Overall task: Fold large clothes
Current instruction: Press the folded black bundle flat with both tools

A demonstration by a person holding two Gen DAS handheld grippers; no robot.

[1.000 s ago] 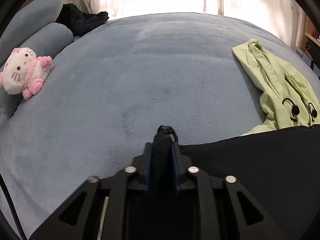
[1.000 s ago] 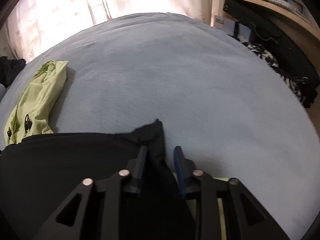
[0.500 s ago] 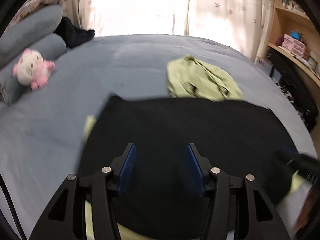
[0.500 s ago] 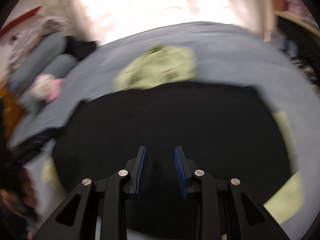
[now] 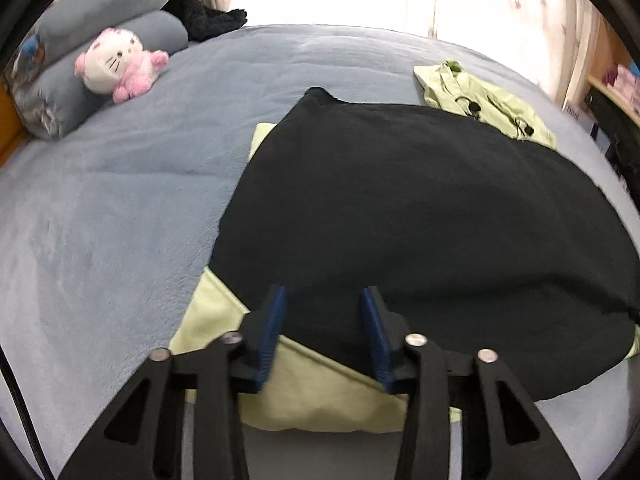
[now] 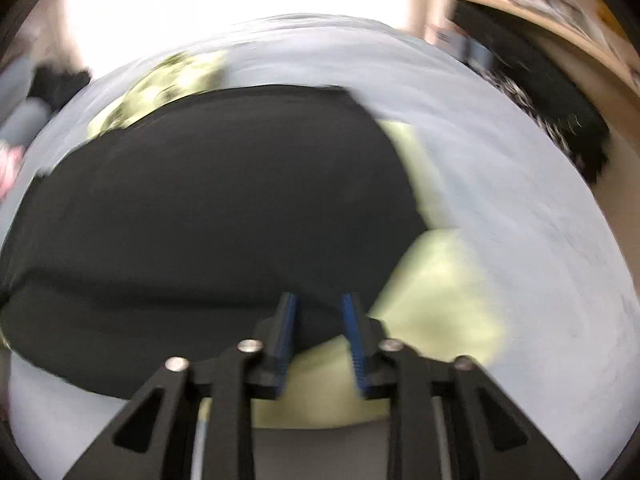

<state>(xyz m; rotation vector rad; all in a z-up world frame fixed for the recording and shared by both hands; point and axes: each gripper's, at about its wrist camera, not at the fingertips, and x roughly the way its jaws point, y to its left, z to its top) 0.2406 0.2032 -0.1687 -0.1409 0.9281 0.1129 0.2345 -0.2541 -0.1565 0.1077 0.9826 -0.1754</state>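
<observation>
The black garment (image 5: 420,208) lies folded on the bed (image 5: 100,220), over light-green cloth (image 5: 312,384). The left gripper (image 5: 323,328) and right gripper (image 6: 318,328) are spread apart, holding nothing. Further folds probably remain; the right view is blurred.

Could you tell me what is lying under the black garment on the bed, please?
Light green fabric shows from under the black garment at its near-left and right edges. How far it runs underneath is covered. A separate green garment lies just behind it.
</observation>
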